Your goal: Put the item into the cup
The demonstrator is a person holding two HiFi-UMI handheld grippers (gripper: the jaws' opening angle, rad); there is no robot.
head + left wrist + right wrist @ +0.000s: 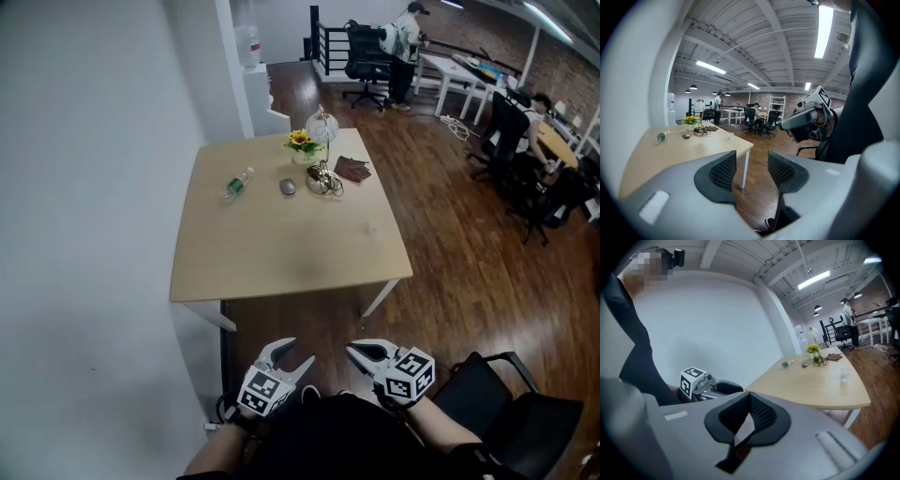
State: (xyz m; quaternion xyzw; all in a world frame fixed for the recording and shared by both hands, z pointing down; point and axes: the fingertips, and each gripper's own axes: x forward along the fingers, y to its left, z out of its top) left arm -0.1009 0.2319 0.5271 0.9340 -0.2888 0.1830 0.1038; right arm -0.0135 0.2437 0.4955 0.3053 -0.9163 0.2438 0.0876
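Observation:
A clear cup (pixel 370 228) stands on the right part of the wooden table (pixel 281 258); it also shows as a cup (pixel 843 376) in the right gripper view and faintly as a cup (pixel 730 136) in the left gripper view. Farther back lie a small grey item (pixel 287 187) and a plastic bottle (pixel 237 184). Both grippers hang in front of the person's body, well short of the table. My left gripper (pixel 292 352) (pixel 751 161) is open with nothing between its jaws. My right gripper (pixel 352 349) (pixel 750 397) is shut, tips together, holding nothing.
At the table's far edge are a vase of yellow flowers (pixel 302 145), a tangle of cables (pixel 324 181) and a brown cloth (pixel 352 169). A white wall (pixel 84 234) runs along the left. A black chair (pixel 506 403) stands at my right. Desks, office chairs and people are beyond.

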